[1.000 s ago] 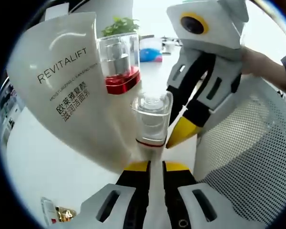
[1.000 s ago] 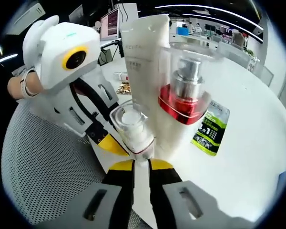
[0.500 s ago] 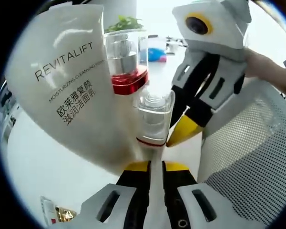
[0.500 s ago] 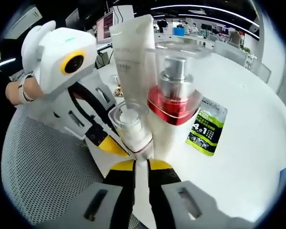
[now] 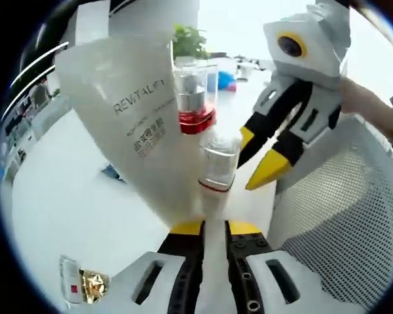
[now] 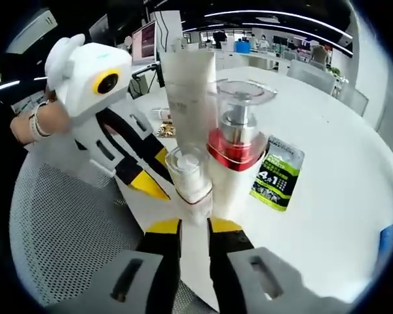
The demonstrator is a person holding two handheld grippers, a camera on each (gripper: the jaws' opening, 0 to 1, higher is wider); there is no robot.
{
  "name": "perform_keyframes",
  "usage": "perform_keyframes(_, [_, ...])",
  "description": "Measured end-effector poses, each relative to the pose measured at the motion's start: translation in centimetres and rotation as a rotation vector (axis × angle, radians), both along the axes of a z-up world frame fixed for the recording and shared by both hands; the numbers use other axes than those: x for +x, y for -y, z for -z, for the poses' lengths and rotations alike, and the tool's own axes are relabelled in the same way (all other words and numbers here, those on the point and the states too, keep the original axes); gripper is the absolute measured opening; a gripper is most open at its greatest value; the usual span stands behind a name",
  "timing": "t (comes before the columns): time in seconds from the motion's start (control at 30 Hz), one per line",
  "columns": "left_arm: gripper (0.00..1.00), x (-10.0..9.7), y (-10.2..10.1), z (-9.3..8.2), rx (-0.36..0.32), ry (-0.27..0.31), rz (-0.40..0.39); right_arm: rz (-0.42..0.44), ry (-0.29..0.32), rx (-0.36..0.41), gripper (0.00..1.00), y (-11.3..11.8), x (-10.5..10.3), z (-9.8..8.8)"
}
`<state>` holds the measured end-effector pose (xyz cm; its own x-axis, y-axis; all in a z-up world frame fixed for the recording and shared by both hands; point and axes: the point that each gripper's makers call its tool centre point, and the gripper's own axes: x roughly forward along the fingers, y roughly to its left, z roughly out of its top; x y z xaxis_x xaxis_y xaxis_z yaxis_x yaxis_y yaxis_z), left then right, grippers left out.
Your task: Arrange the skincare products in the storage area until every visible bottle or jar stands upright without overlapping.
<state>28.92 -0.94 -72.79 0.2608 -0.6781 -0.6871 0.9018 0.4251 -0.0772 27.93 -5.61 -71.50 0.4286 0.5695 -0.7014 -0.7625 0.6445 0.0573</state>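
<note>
At centre frame in the left gripper view, the left claw appears clamped on a white cleanser tube, beside a red-collared pump bottle and a small clear-capped bottle. The right claw, upper right, hangs slightly parted and empty above the mesh basket. A careless nudge could topple the close-packed cluster onto the worktop.
</note>
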Motion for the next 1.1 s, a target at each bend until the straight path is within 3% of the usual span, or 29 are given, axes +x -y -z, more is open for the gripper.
perform_keyframes(0.3, [0.18,0.3,-3.8,-2.9,-0.032,0.064,-0.116,0.033,0.046,0.038,0.34,-0.1,-0.9,-2.6])
perform_keyframes(0.57, [0.39,0.2,-7.8,-5.0,-0.017,0.104,-0.219,0.073,0.081,0.069,0.57,-0.1,-1.3,-4.1])
perform_keyframes(0.9, [0.66,-0.7,-9.9,-6.0,-0.002,0.102,-0.26,0.081,0.102,0.043,0.86,0.0,-1.4,-4.9])
perform_keyframes(1.1, [0.82,-1.2,-10.8,-6.1,-0.017,0.061,-0.294,0.081,0.127,0.026,0.98,0.4,-1.3,-5.8])
